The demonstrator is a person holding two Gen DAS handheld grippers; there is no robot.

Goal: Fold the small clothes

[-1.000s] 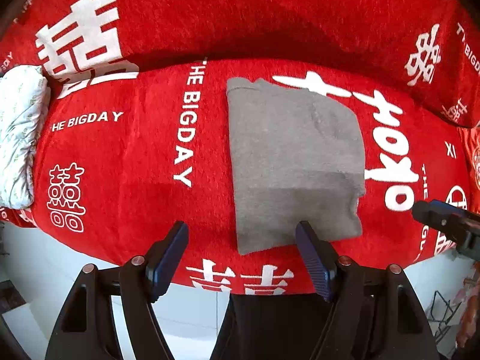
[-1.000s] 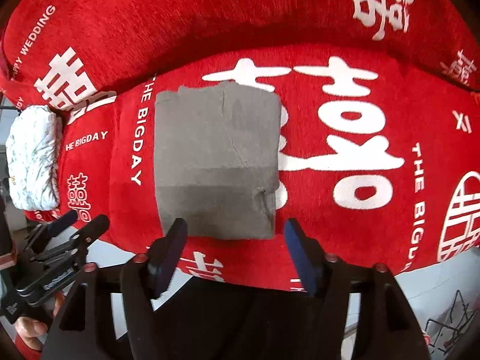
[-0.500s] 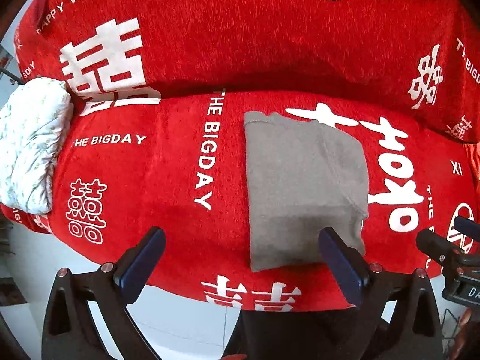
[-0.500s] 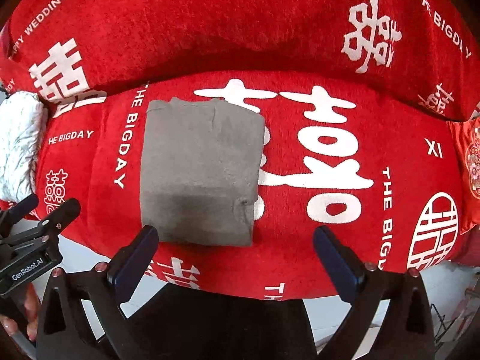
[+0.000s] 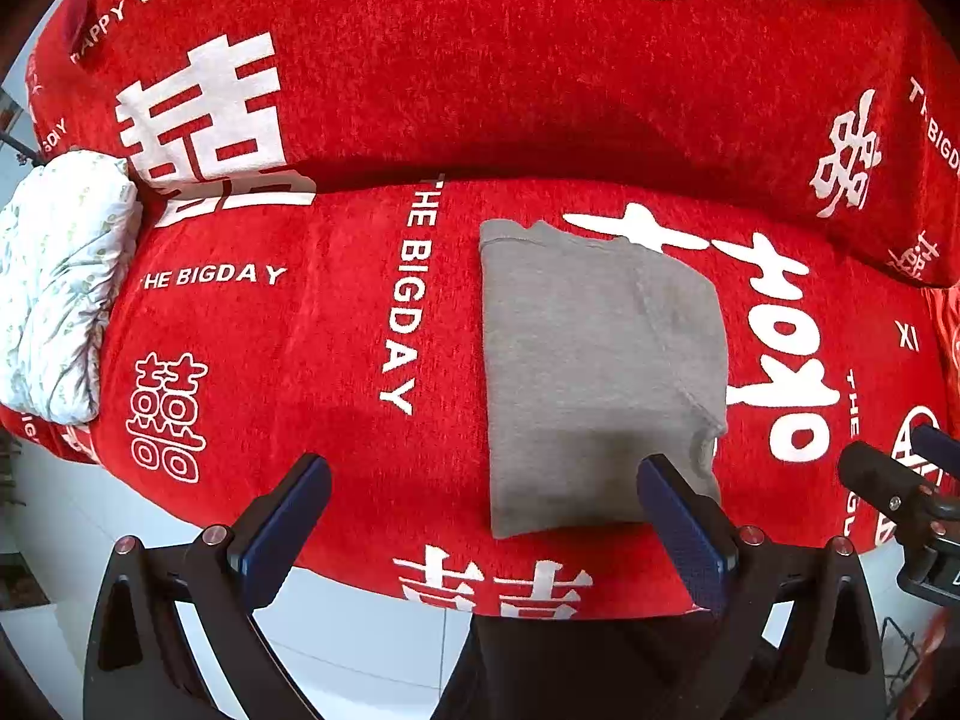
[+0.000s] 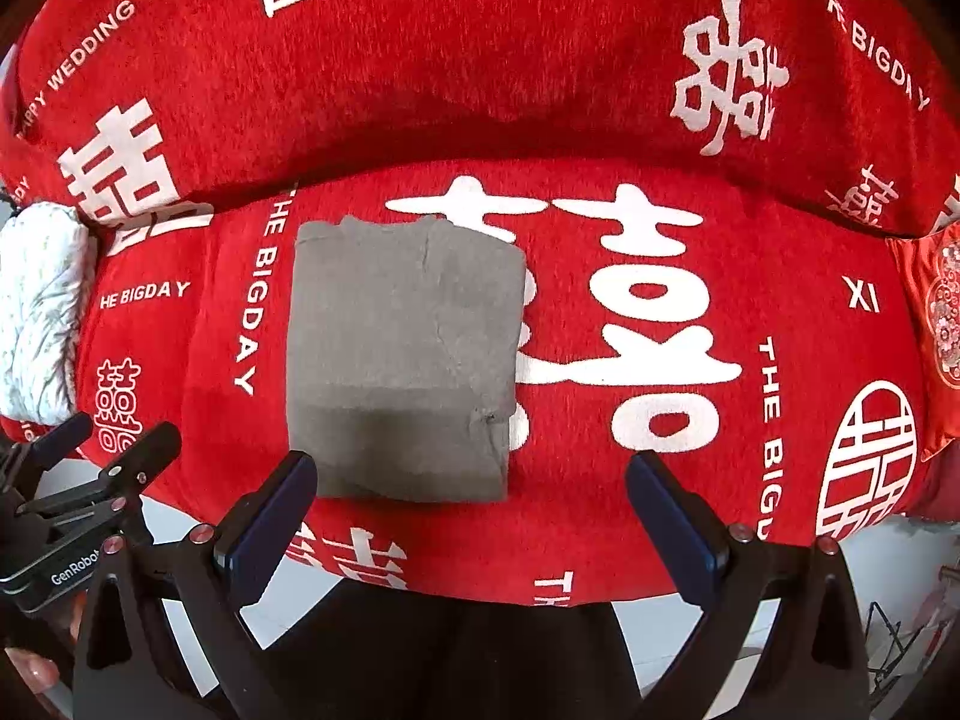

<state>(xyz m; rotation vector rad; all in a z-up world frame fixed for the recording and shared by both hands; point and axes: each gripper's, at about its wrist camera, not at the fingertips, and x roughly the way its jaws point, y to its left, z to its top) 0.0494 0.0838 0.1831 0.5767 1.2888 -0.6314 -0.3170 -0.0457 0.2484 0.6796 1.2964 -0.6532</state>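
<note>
A grey garment (image 5: 594,372) (image 6: 402,360) lies folded into a neat rectangle on the red cushion seat (image 5: 300,330) (image 6: 780,276), near its front edge. My left gripper (image 5: 480,516) hangs above that front edge, jaws wide open and empty; its right fingertip (image 5: 666,486) overlaps the garment's near right corner in the view. My right gripper (image 6: 468,510) also stands wide open and empty above the front edge, just right of the garment; its left fingertip (image 6: 288,480) overlaps the garment's near left corner.
The seat and backrest (image 5: 540,72) wear a red cover with white lettering. A white patterned bundle (image 5: 60,282) (image 6: 36,312) sits at the seat's left end. A red embroidered cushion (image 6: 936,324) lies at the right. White floor (image 5: 360,630) shows below the front edge.
Both grippers have opened from partly spread to fully wide and have risen away from the seat, so the folded garment looks smaller and sits free.
</note>
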